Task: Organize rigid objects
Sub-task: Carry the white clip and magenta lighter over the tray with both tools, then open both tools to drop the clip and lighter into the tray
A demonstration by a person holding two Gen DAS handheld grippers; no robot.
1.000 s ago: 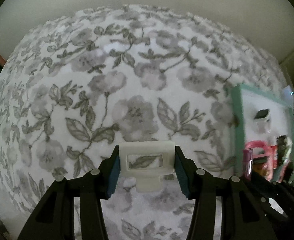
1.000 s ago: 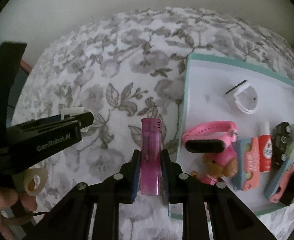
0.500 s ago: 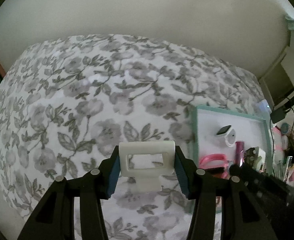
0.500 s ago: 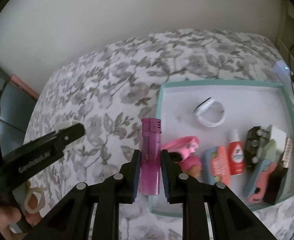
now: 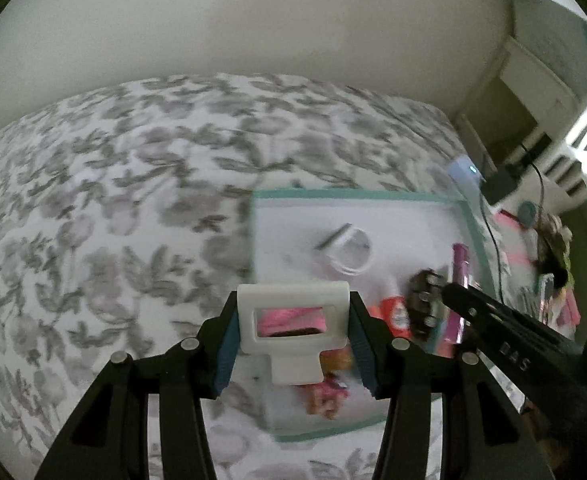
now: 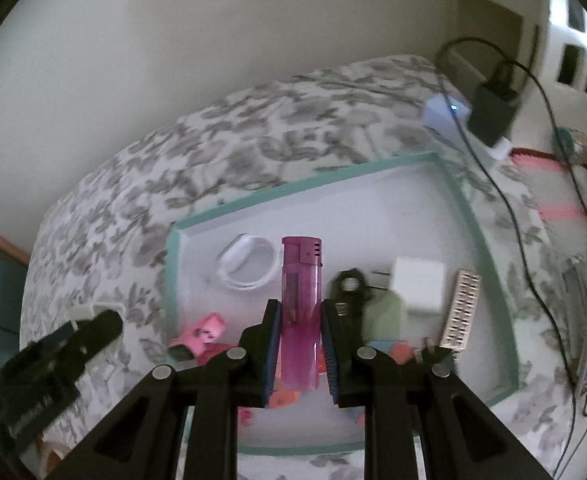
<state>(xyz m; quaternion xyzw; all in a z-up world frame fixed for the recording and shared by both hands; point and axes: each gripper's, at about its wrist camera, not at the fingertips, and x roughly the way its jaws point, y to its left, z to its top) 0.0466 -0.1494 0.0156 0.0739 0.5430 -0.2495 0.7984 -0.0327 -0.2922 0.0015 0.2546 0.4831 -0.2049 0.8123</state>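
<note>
My left gripper [image 5: 293, 332] is shut on a white plastic clip with a rectangular window [image 5: 293, 322], held above the near left part of the teal-rimmed white tray [image 5: 357, 196]. My right gripper [image 6: 300, 340] is shut on a pink lighter [image 6: 300, 308], held upright over the tray [image 6: 305, 188]. The lighter also shows at the right in the left wrist view [image 5: 459, 280]. In the tray lie a white band [image 6: 247, 266], a pink watch [image 6: 201, 334], a white charger block [image 6: 417, 284], a black object [image 6: 349, 284] and a comb-like strip [image 6: 461, 308].
The tray lies on a bed with a grey floral cover [image 5: 113, 200]. A black adapter with cable [image 6: 493, 108] and a small white device with a blue light [image 6: 447, 110] sit past the tray's far right corner. A wall [image 6: 213, 40] runs behind the bed.
Both grippers have moved right and over the tray, each keeping its hold. The tray now fills the middle of both views.
</note>
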